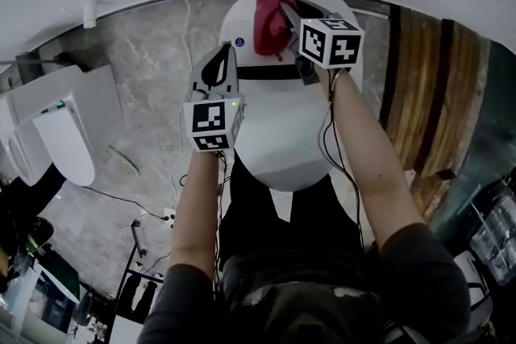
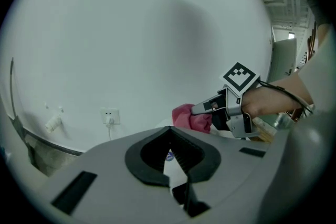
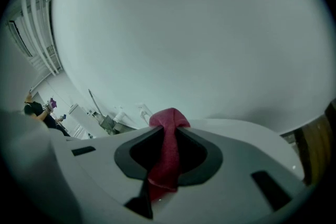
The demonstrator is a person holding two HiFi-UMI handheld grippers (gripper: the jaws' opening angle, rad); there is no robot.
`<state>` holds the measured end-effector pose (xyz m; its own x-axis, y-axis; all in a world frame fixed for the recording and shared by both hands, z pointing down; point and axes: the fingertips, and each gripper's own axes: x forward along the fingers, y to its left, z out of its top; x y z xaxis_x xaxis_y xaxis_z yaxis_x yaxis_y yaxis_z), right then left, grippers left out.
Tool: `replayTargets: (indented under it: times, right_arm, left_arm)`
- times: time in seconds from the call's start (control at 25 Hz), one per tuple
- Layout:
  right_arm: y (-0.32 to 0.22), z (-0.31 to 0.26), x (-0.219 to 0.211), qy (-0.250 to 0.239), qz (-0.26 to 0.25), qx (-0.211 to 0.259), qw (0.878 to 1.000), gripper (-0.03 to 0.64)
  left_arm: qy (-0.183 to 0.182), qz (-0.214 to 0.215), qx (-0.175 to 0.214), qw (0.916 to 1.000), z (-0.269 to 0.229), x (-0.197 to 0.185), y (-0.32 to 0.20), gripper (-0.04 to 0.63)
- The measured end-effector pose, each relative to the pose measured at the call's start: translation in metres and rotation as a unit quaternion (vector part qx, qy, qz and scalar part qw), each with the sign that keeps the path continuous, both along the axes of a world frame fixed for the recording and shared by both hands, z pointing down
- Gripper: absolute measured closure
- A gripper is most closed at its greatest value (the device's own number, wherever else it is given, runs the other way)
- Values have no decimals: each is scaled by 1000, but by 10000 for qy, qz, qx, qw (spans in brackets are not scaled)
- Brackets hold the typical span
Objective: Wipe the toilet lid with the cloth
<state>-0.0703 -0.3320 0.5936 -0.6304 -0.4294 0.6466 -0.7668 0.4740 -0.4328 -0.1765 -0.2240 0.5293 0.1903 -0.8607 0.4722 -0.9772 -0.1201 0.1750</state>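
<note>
The white toilet lid (image 1: 278, 133) lies shut below me, and the white tank (image 3: 247, 134) stands behind it against the wall. A red cloth (image 1: 270, 20) hangs bunched over the back of the toilet. My right gripper (image 1: 284, 10) is shut on the cloth (image 3: 164, 165), which runs between its jaws and sticks out past the tips. My left gripper (image 1: 216, 67) hovers at the lid's left rear edge, shut with nothing in it. In the left gripper view its jaws (image 2: 169, 131) meet, and the right gripper (image 2: 202, 108) with the cloth (image 2: 191, 117) shows beyond.
A second white toilet (image 1: 64, 133) stands at the left on the marble floor. A wall socket (image 2: 109, 117) with a cable sits left of the tank. Wooden panelling (image 1: 419, 93) runs along the right. A power strip (image 1: 168, 215) and cables lie on the floor.
</note>
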Motion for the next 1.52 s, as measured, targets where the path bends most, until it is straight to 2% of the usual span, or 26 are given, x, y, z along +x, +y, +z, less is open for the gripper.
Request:
replayTargets:
  times: [0.24, 0.6, 0.72, 0.88, 1.0, 1.16, 1.28, 1.52]
  right_arm:
    - [-19, 5, 76, -72, 601, -30, 9982, 549]
    - [-4, 11, 186, 145, 1205, -93, 9926, 549]
    - [11, 15, 211, 245, 1321, -134, 9908, 549]
    - [27, 26, 226, 228, 1523, -297, 9876, 549]
    - [28, 14, 217, 92, 1503, -180, 9884, 549]
    - [36, -19, 177, -239, 1316, 36, 9910, 549]
    - [52, -41, 128, -384, 1079, 160, 9933, 549]
    - [100, -59, 9, -759, 463, 10, 9960, 549]
  left_arm:
    - [-20, 268, 43, 9996, 3, 49, -19, 588]
    - [-13, 638, -13, 9980, 3, 119, -20, 588]
    - [58, 667, -4, 9978, -1, 134, -12, 588]
    - [75, 616, -11, 9981, -3, 132, -3, 588]
    - [93, 520, 15, 9986, -4, 118, 5, 588]
    - [86, 338, 112, 9993, -12, 87, 16, 588]
    - [96, 205, 110, 9997, -17, 56, 26, 588]
    - [186, 86, 41, 9998, -17, -5, 41, 588]
